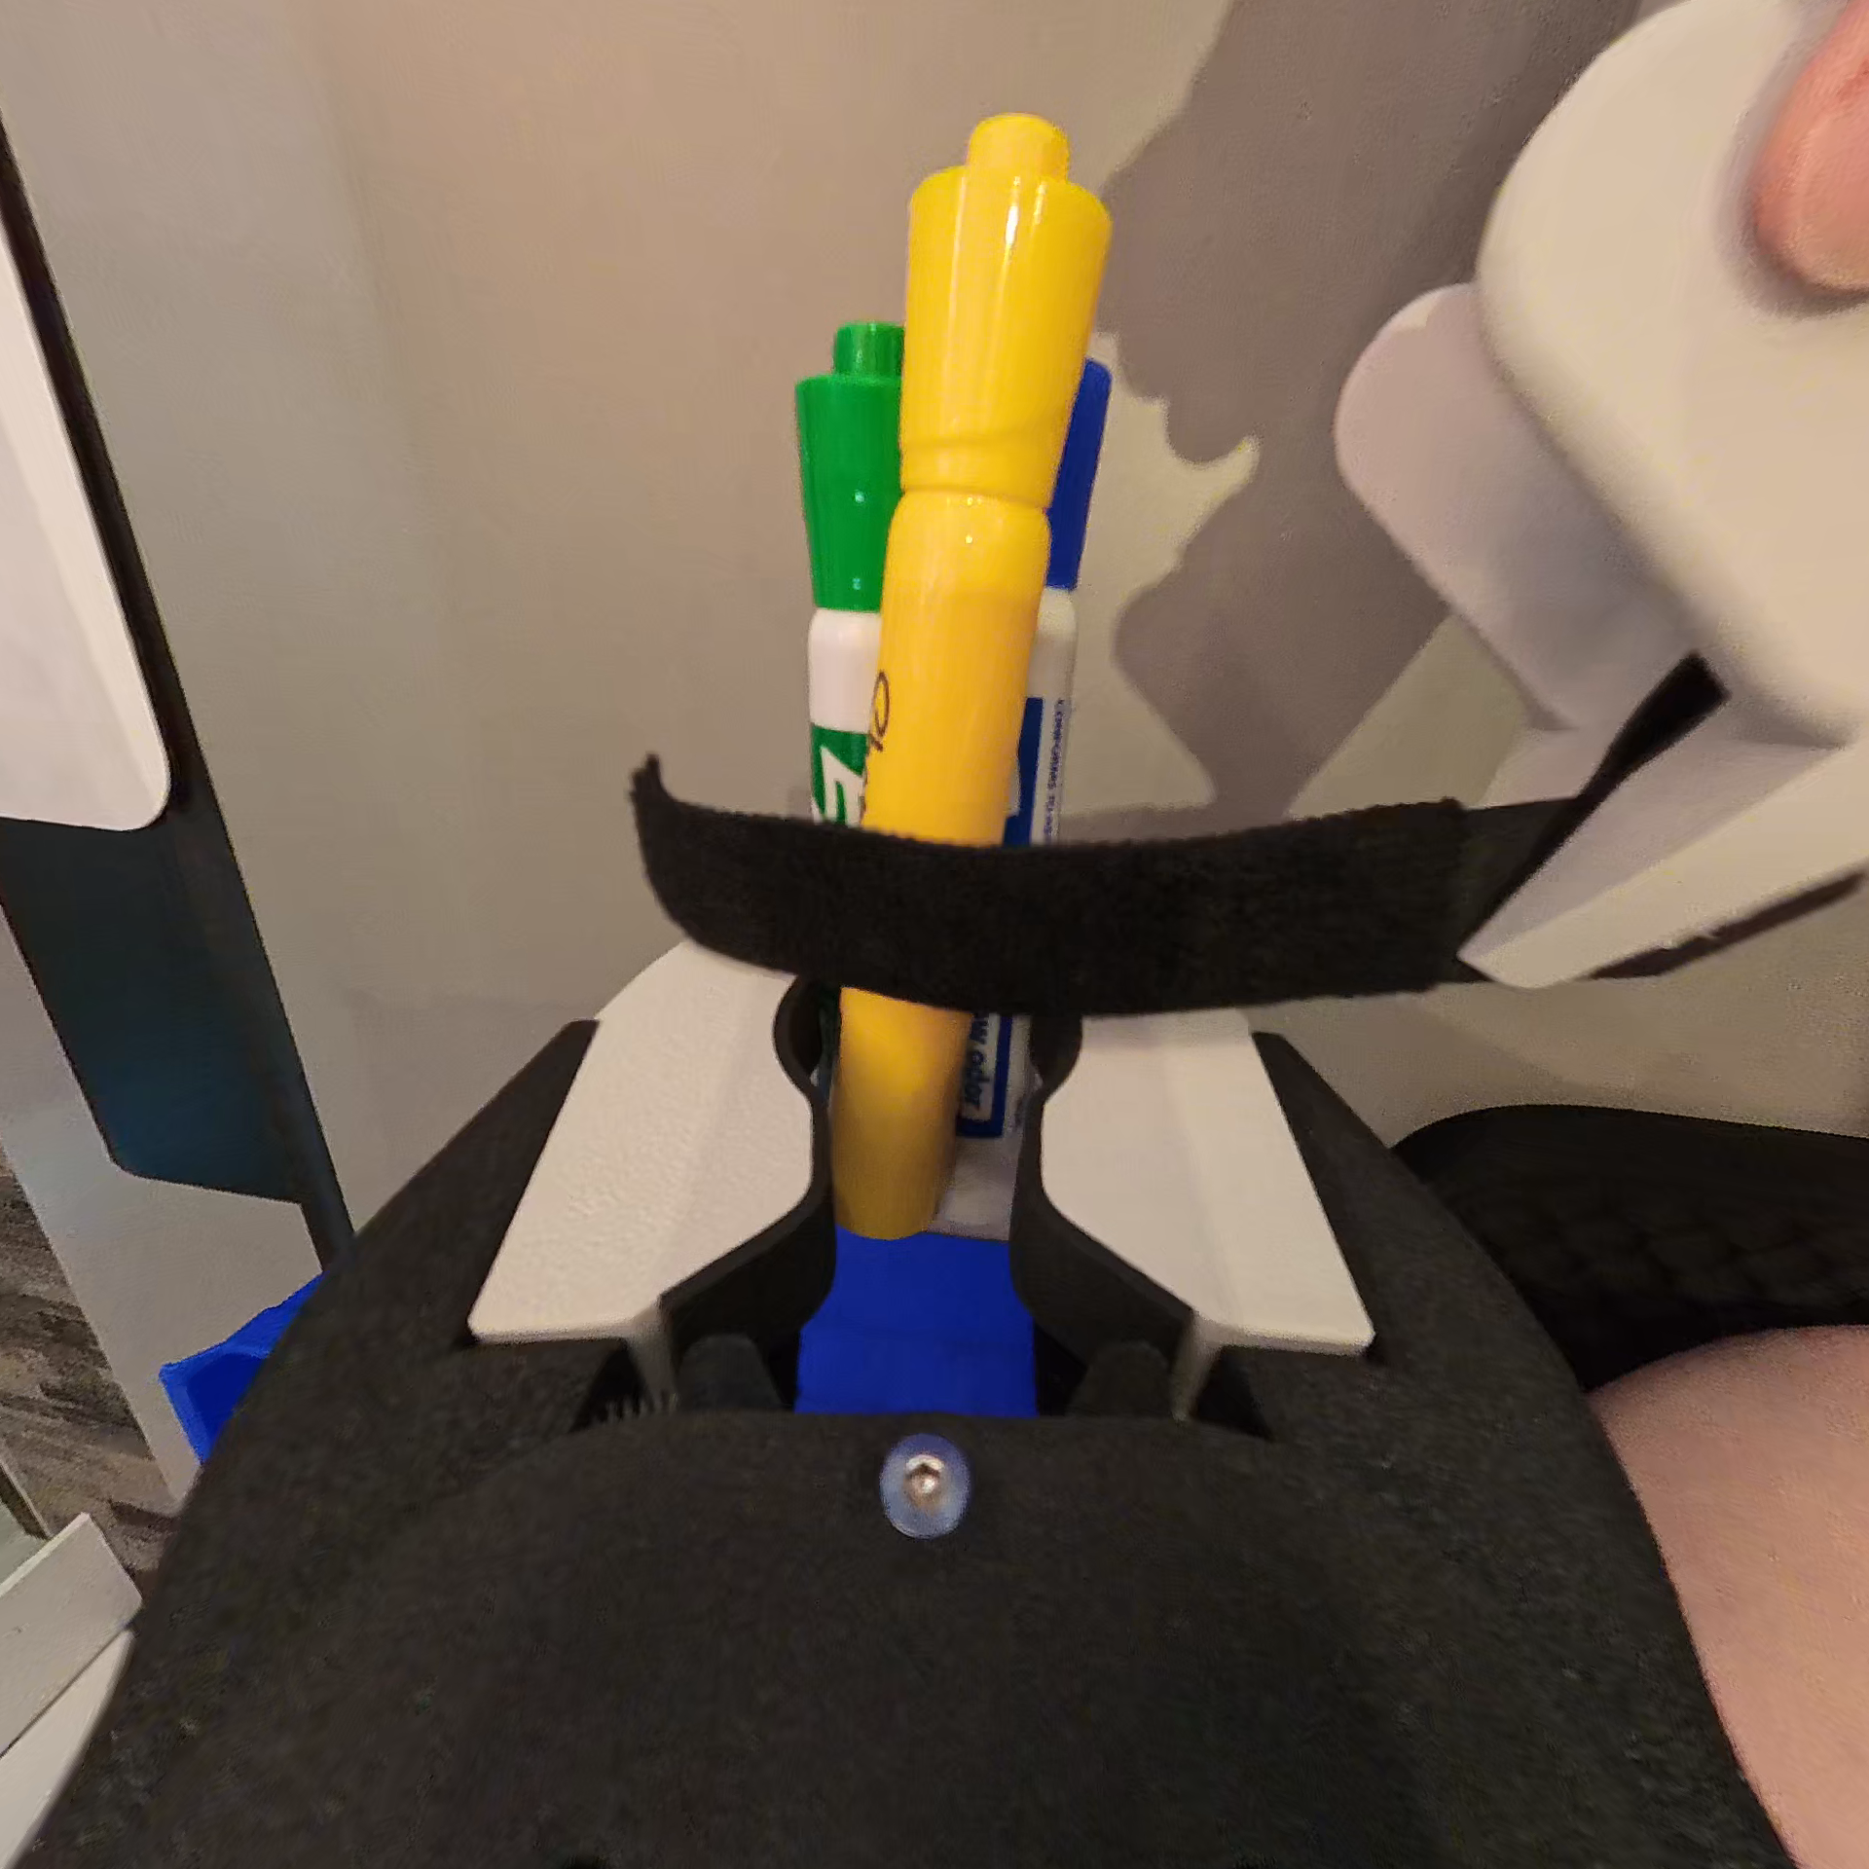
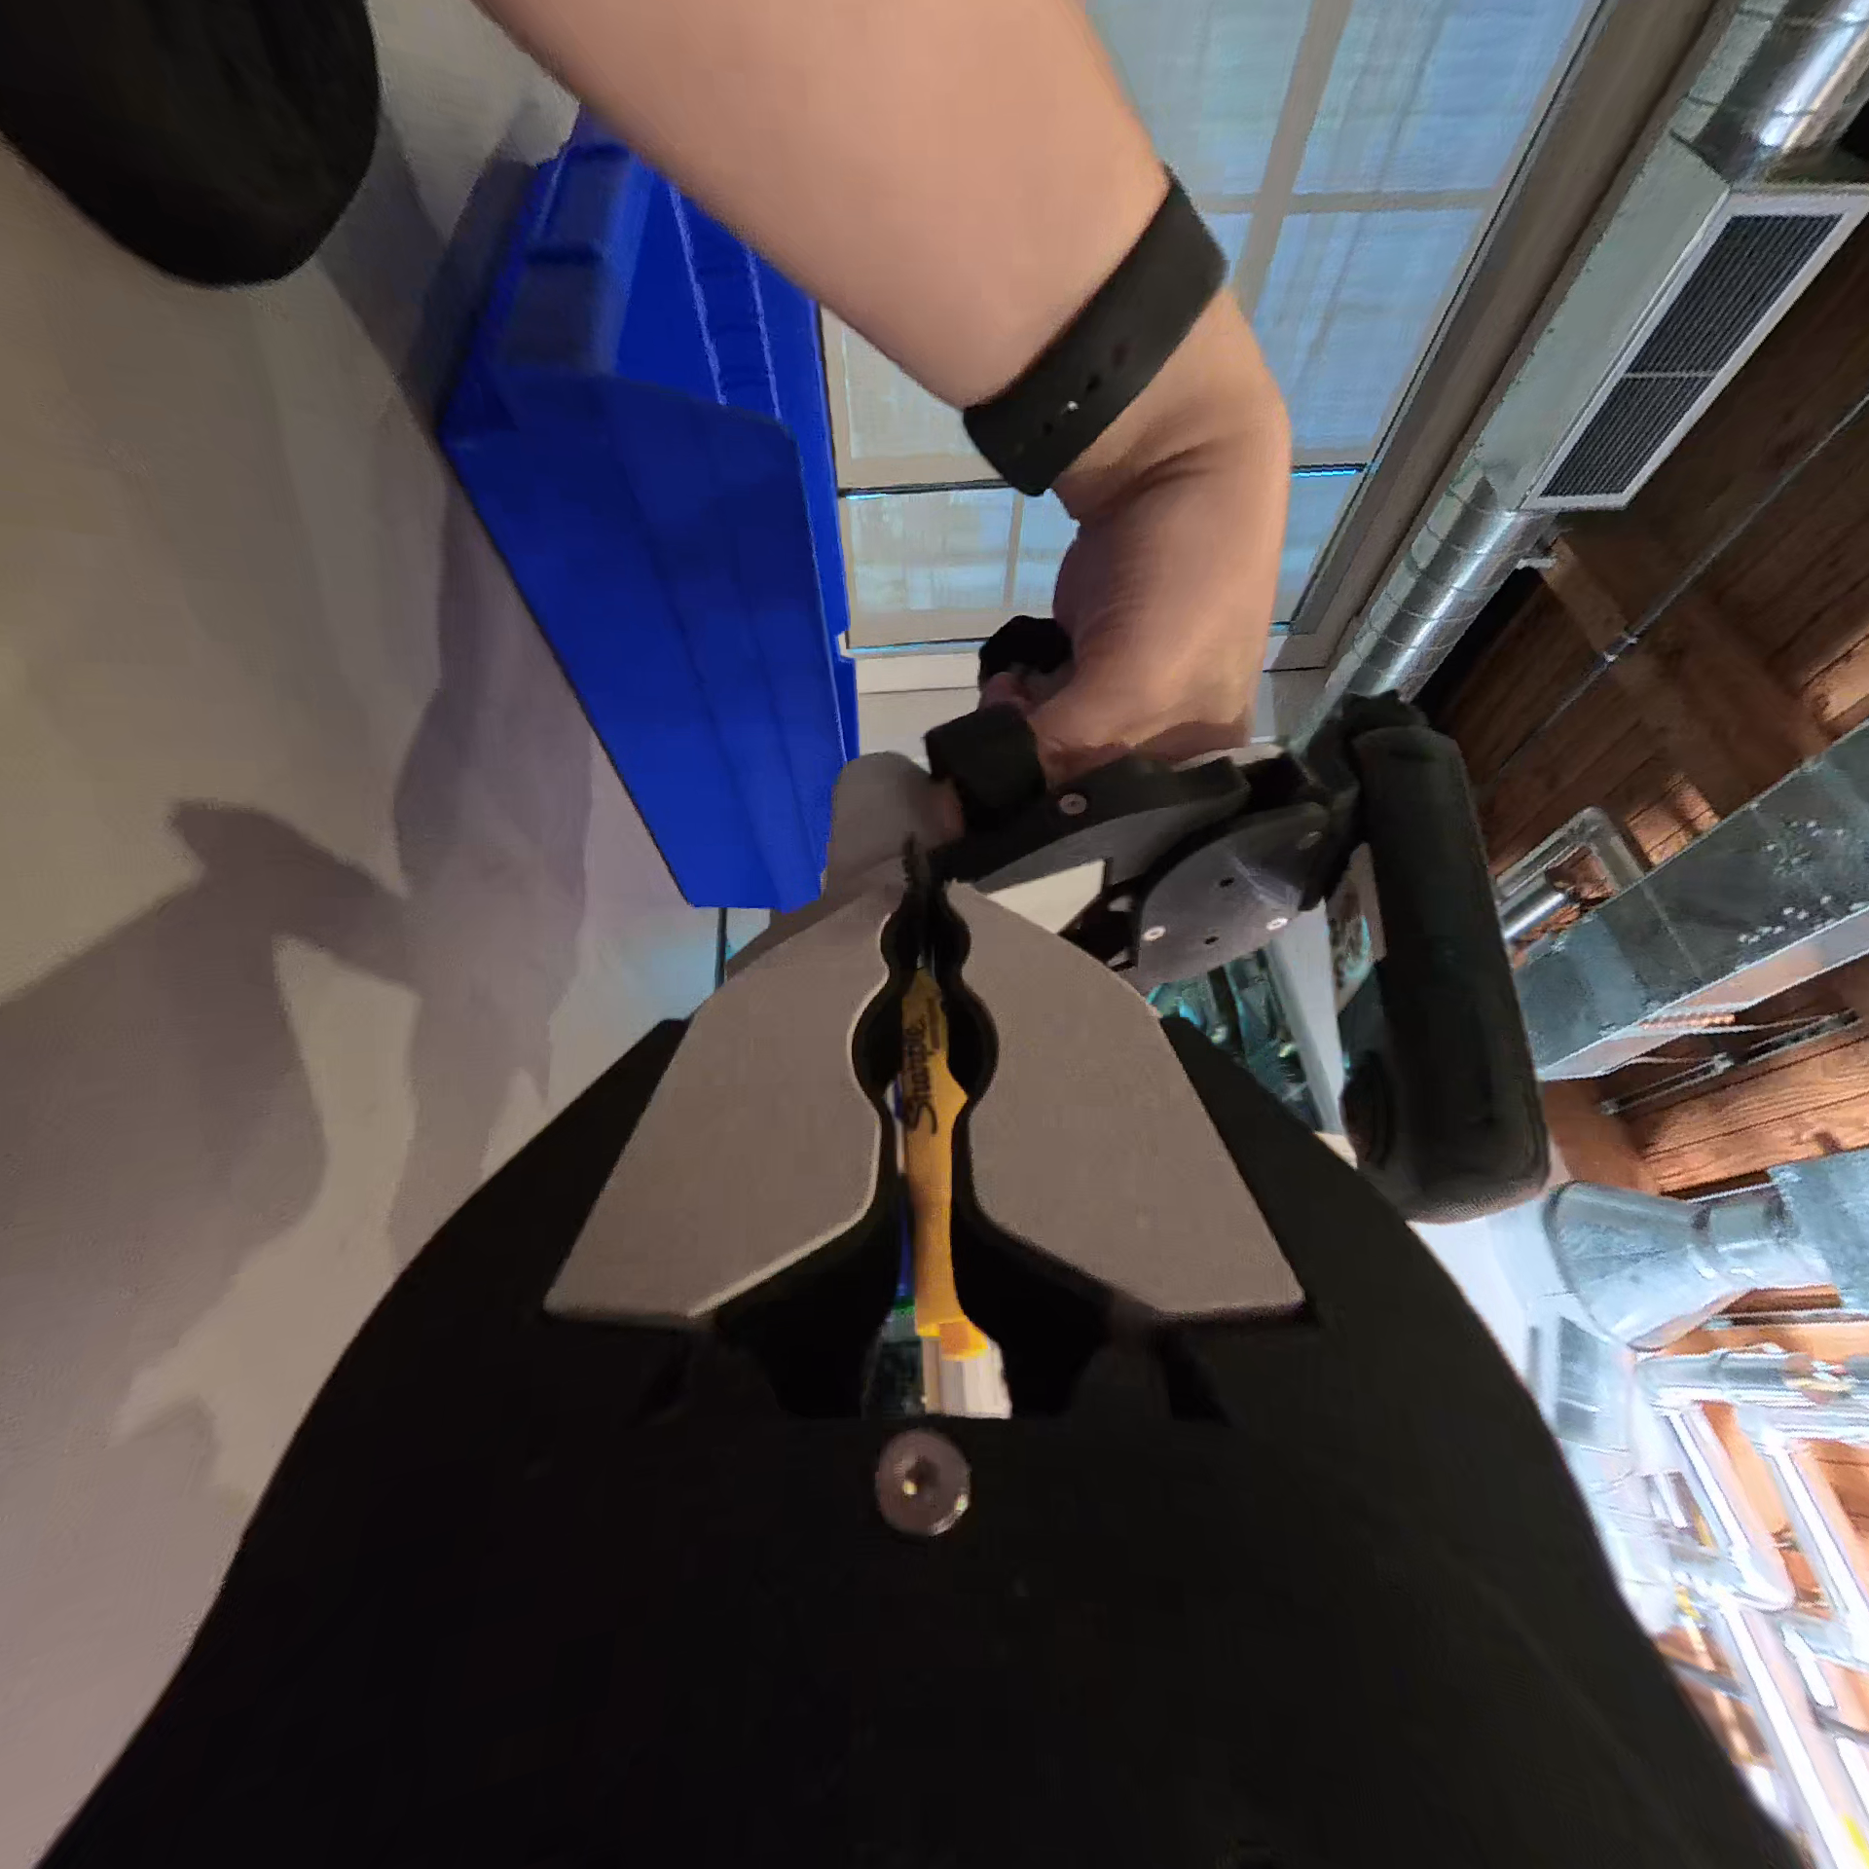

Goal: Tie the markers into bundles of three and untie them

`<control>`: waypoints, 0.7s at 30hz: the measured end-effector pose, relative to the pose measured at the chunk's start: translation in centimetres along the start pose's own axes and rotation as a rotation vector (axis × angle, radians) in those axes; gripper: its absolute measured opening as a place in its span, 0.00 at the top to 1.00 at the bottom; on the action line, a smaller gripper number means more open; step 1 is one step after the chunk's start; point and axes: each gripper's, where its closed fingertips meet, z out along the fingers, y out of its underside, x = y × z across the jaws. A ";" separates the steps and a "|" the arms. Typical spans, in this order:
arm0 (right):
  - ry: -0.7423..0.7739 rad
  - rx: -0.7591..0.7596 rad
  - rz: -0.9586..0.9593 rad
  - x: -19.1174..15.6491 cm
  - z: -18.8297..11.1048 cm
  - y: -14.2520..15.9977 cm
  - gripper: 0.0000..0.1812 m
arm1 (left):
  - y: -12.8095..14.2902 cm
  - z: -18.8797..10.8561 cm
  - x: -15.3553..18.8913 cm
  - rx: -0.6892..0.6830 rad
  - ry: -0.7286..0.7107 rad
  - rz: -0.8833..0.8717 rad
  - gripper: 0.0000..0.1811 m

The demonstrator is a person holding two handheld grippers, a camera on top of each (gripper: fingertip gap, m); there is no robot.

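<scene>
In the left wrist view my left gripper [image 1: 925, 1021] is shut on three markers that point away from the camera: a yellow marker [image 1: 971, 647] in front, a green-capped marker [image 1: 850, 485] to its left and a blue-capped marker [image 1: 1077, 485] behind. A black hook-and-loop strap [image 1: 1011, 900] runs across the front of them, with its left end free. My right gripper [image 1: 1578, 809] comes in from the upper right and is shut on the strap's right end. In the right wrist view my right gripper [image 2: 915, 870] pinches the strap [image 2: 918, 910] at its tips, and the yellow marker [image 2: 925, 1113] shows through the gap.
A blue plastic bin [image 2: 657, 566] stands on the beige surface [image 2: 202, 607] beyond the grippers; its corner shows in the left wrist view [image 1: 217, 1375]. A black-and-white panel [image 1: 121, 910] is at the left. A person's hand with a black wristband [image 2: 1102, 344] holds the left gripper. Left tips to right tips: about 8 cm.
</scene>
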 end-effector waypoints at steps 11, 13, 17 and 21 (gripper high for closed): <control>0.016 -0.018 -0.123 -1.1 0.0 0.0 0.95 | 0.2 -0.6 0.1 0.011 -0.005 -0.008 0.79; 0.021 -0.021 -0.114 -0.9 0.0 0.0 0.93 | 0.1 -0.6 0.2 0.012 0.000 -0.009 0.79; 0.013 -0.019 -0.104 -1.0 0.0 0.1 0.91 | 0.0 -0.6 0.3 0.011 0.001 -0.001 0.79; 0.005 -0.020 -0.111 -1.3 0.1 0.1 0.88 | 0.0 -0.7 0.3 0.013 -0.001 -0.004 0.79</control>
